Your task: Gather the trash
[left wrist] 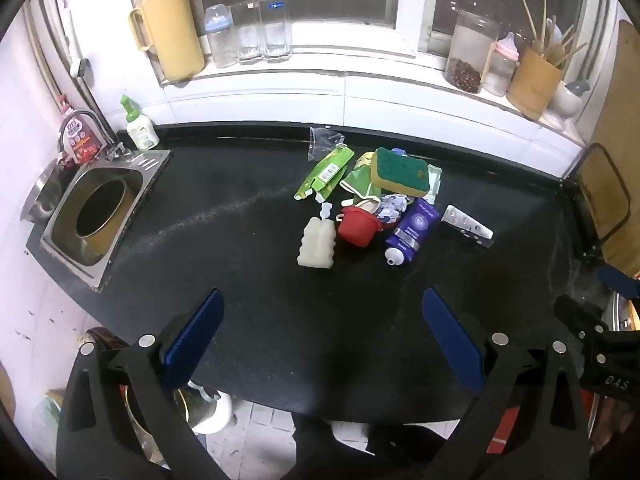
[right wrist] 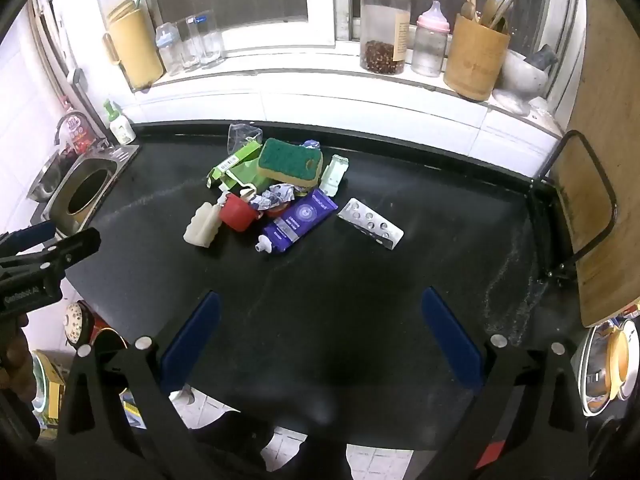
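1. Fingers first: the left gripper (left wrist: 322, 340) has both blue pads spread wide with nothing between them, hanging over bare black bench (left wrist: 248, 272); the right gripper (right wrist: 320, 340) matches it, wide apart and empty, tilted down at the same dark surface.

2. Trash sits in one loose heap toward the back of the bench, near the window sill and well apart from both pairs of fingers; a green-topped sponge (left wrist: 399, 170) rides on top, a flattened green carton (left wrist: 325, 173) lies to its left, and a red cup (left wrist: 357, 226) is tipped on its side at the near edge.

3. Closest to the grippers along the heap's front: a white ridged block (left wrist: 316, 246), a purple tube (left wrist: 412, 230) and a pill blister strip (left wrist: 468, 226) lying apart at the right.

4. The key relation: the heap lies straight ahead of the right gripper and ahead and a little right of the left one; neither is clearly nearer.

5. The purple tube (right wrist: 296, 218) runs on a diagonal, cap end toward the grippers and to the left; the blister strip (right wrist: 370, 222) slants the other way.

6. My read: nothing collected yet; the blister strip suits the right hand, the white block the left.

7. A round opening in the steel sink (left wrist: 100, 216) at far left looks like the likely drop spot; that is a guess.
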{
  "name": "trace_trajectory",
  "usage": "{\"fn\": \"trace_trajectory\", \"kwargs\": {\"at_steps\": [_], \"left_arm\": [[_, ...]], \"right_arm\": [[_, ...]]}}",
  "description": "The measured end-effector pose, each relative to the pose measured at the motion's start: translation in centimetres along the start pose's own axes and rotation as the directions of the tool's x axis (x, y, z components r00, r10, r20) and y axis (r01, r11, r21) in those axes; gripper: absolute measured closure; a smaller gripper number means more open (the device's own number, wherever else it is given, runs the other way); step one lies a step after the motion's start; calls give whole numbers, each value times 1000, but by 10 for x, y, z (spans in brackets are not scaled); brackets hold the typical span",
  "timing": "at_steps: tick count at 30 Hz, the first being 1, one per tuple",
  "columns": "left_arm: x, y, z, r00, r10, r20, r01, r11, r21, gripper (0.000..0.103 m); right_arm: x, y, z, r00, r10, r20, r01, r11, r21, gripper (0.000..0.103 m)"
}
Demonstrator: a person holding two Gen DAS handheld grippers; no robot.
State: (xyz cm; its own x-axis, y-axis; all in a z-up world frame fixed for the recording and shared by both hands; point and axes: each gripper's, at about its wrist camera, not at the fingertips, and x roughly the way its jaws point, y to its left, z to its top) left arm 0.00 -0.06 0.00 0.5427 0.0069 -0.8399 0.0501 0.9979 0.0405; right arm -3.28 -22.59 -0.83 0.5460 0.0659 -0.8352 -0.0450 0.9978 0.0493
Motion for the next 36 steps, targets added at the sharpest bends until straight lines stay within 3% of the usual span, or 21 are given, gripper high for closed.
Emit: {"fn": "trace_trajectory", "kwargs": {"at_steps": [36], "left_arm": [[12, 3, 3, 999, -31, -38, 31, 999, -10, 7]], "right_arm": [[8, 0, 4, 1000, 4, -23, -4, 1000, 1, 6]]}}
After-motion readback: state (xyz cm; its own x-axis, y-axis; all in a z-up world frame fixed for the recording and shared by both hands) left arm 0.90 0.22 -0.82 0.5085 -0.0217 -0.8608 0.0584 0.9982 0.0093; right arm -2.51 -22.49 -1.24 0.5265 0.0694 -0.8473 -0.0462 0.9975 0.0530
